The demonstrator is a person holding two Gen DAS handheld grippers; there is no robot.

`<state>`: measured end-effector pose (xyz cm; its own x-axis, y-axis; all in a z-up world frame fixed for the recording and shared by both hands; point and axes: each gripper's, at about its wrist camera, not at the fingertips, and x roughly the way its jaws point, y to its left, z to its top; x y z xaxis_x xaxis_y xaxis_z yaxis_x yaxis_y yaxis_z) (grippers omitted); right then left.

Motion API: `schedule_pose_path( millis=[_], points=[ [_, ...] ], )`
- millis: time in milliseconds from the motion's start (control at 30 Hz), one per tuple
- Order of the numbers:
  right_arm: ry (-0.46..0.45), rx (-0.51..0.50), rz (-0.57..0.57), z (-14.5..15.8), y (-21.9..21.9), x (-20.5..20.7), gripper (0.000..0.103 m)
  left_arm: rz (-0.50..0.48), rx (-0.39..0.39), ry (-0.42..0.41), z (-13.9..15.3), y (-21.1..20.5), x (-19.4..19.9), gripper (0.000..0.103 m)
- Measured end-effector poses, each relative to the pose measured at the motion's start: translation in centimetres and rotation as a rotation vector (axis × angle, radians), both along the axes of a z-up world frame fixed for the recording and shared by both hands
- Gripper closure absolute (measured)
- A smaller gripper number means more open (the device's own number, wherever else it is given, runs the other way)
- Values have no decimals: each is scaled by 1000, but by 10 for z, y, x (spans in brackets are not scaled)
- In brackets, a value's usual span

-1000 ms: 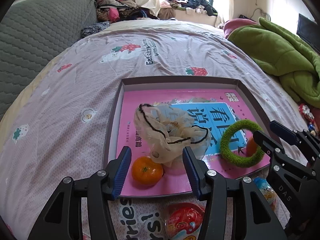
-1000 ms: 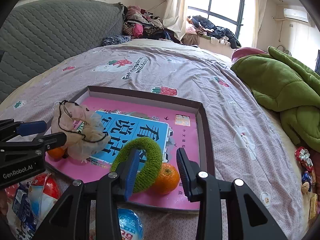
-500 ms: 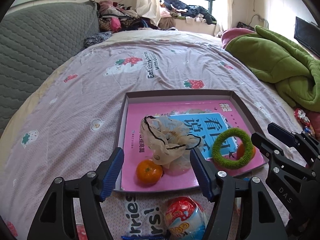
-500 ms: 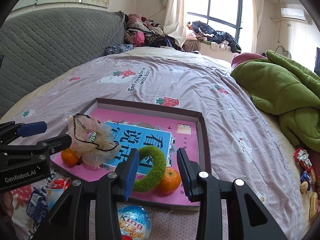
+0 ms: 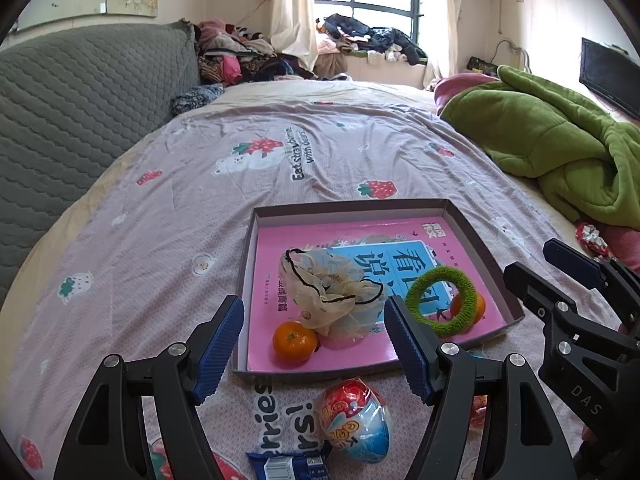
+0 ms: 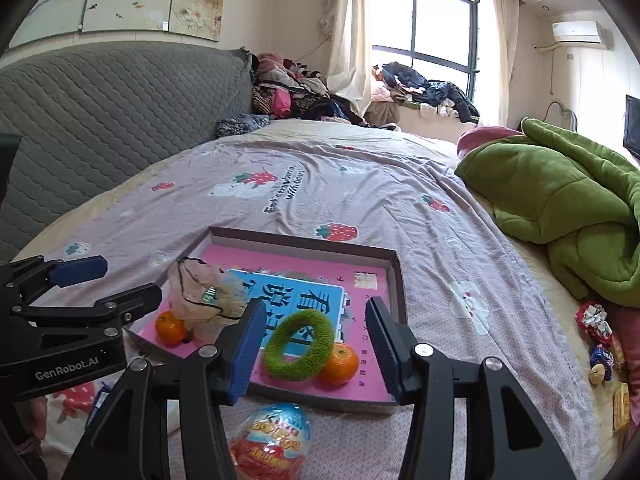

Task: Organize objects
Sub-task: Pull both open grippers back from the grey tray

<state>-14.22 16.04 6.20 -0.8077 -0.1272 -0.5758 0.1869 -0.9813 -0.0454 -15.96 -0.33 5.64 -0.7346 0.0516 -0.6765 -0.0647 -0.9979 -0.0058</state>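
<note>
Left wrist view: my left gripper (image 5: 314,342) hangs spread and empty near the tray (image 5: 476,236), which holds an orange (image 5: 295,341), a mesh bag (image 5: 328,292) and a green ring (image 5: 442,300). My right gripper (image 6: 314,348) is spread too, above a toy egg (image 6: 270,442) on the bedsheet (image 6: 280,184).

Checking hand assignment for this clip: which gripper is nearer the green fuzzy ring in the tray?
Right. The right gripper frames the green fuzzy ring between its open fingers, just short of it. The left gripper faces the mesh pouch, with the ring off to its right.
</note>
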Motion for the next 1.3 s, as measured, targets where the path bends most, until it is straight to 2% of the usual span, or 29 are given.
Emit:
schedule_pose_path(
  millis=[433,867,1033,1300],
  points=[
    [37,-23,19,18,-2,20,50,13,0,54,24,-6,20,28],
    [78,-114,39,43,5,53,49,27,-10,97,38,-17,48,28],
    [116,-127,44,56,7,69,43,27,-2,109,42,-20,59,28],
    [101,-137,57,56,3,82,42,21,-4,123,48,-21,77,28]
  ],
)
